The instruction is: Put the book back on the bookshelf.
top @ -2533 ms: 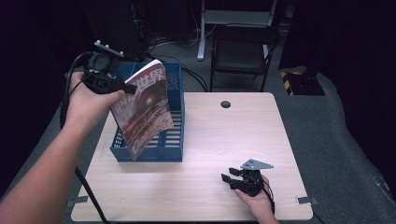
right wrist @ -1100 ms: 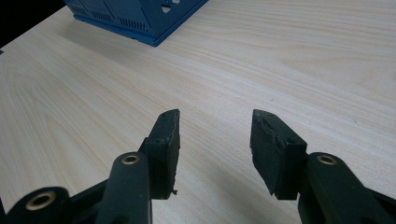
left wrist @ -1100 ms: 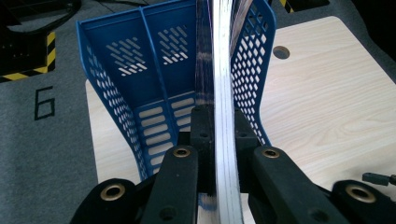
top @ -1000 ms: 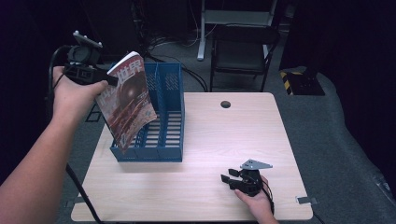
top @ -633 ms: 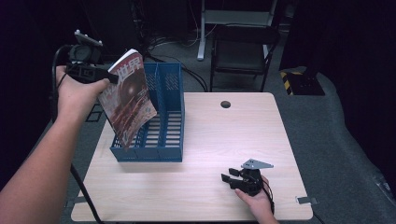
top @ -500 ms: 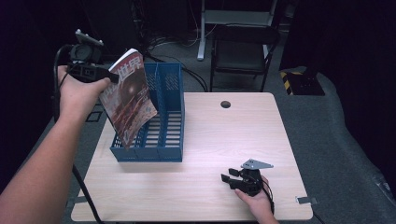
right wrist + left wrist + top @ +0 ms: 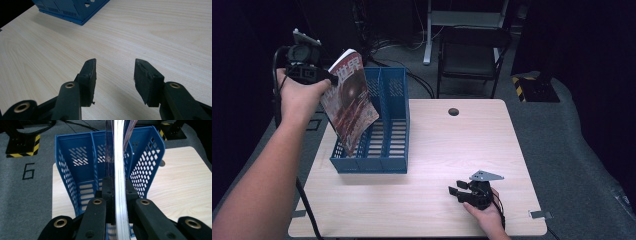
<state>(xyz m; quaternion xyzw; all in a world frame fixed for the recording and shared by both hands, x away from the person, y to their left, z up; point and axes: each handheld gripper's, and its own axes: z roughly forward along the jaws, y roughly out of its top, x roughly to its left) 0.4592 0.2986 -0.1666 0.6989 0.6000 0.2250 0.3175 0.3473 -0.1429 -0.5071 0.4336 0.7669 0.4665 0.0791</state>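
Jaws of the left gripper [image 7: 116, 192] pinch a magazine [image 7: 349, 100] edge-on above the blue file holder [image 7: 384, 145], seemingly to slot it in, while the right gripper [image 7: 462, 192] rests spread on the tabletop [image 7: 452, 145].

The bench [image 7: 432, 150] has a pale wood-grain surface, smooth and matt. The blue file rack [image 7: 384, 125] looks like perforated plastic. The magazine [image 7: 349, 100] has a glossy paper cover.
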